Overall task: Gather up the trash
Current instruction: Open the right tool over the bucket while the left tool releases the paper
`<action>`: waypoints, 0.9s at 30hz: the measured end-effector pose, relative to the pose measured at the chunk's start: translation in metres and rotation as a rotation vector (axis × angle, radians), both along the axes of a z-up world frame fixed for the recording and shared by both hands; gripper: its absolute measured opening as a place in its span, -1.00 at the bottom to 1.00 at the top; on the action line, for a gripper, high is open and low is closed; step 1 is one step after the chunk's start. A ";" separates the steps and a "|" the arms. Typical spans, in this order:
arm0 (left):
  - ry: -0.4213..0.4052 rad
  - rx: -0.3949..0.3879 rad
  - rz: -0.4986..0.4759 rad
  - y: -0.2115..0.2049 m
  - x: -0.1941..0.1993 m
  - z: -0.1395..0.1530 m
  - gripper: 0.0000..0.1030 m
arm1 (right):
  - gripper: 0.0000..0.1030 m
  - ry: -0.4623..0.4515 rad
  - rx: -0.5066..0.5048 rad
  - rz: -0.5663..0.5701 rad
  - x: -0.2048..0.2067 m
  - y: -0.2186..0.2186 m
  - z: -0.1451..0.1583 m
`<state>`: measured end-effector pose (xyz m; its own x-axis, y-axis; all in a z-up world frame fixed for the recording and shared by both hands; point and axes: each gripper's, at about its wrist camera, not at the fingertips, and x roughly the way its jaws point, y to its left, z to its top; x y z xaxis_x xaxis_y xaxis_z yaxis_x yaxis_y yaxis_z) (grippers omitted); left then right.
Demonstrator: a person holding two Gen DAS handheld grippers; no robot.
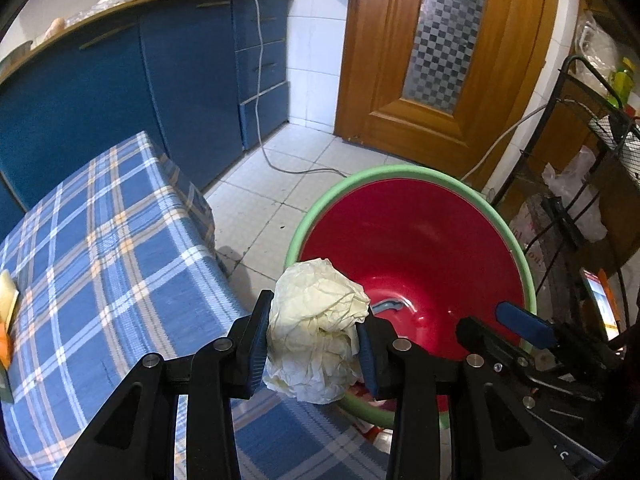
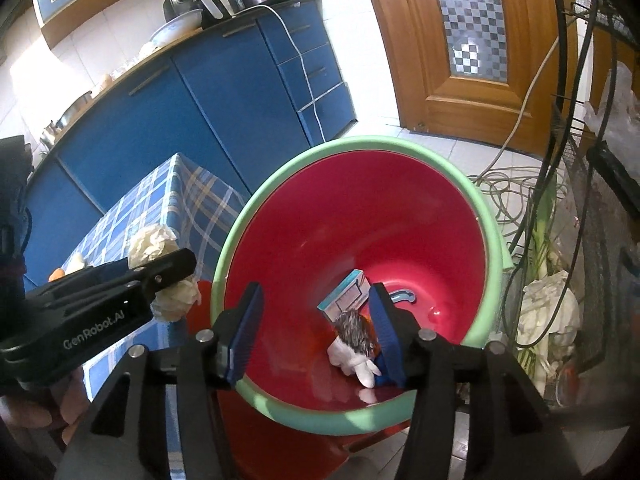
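Note:
My left gripper [image 1: 316, 332] is shut on a crumpled pale yellow paper ball [image 1: 316, 328], held just over the near rim of a red bucket with a green rim [image 1: 420, 240]. My right gripper [image 2: 316, 332] stands open above the bucket's [image 2: 360, 220] mouth, and no pad presses on anything. Between and below its fingers, inside the bucket, I see a small teal and white box [image 2: 346, 296], a silvery wrapper [image 2: 354, 326] and a white crumpled scrap [image 2: 356, 360]. In the right wrist view the left gripper [image 2: 172, 276] with the paper ball [image 2: 176, 300] is at the left. In the left wrist view the right gripper [image 1: 504, 328] shows at the right.
A table with a blue plaid cloth [image 1: 100, 260] stands left of the bucket, with yellow and orange items [image 1: 6, 308] at its left edge. Blue cabinets [image 1: 180, 80] and a wooden door [image 1: 440, 60] lie behind. A black wire rack [image 2: 580, 240] with bags crowds the right. Cables [image 2: 500, 188] lie on the tiled floor.

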<state>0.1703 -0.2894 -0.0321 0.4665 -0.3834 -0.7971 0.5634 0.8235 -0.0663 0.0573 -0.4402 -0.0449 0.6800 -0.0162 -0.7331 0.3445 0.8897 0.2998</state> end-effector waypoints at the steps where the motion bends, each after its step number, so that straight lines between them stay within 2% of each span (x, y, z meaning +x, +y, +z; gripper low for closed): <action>1: 0.000 -0.001 -0.002 -0.001 0.000 0.000 -0.21 | 0.10 0.001 -0.001 -0.001 0.000 0.000 0.000; 6: 0.010 -0.006 -0.005 -0.004 0.000 -0.001 0.03 | 0.12 0.005 -0.001 -0.004 -0.002 -0.001 -0.001; 16: -0.012 -0.012 0.012 0.001 -0.003 0.006 0.03 | 0.14 -0.002 -0.005 0.000 -0.005 0.000 0.002; 27: -0.045 -0.041 0.055 0.026 -0.009 0.022 0.03 | 0.15 -0.025 -0.025 0.011 -0.009 0.011 0.014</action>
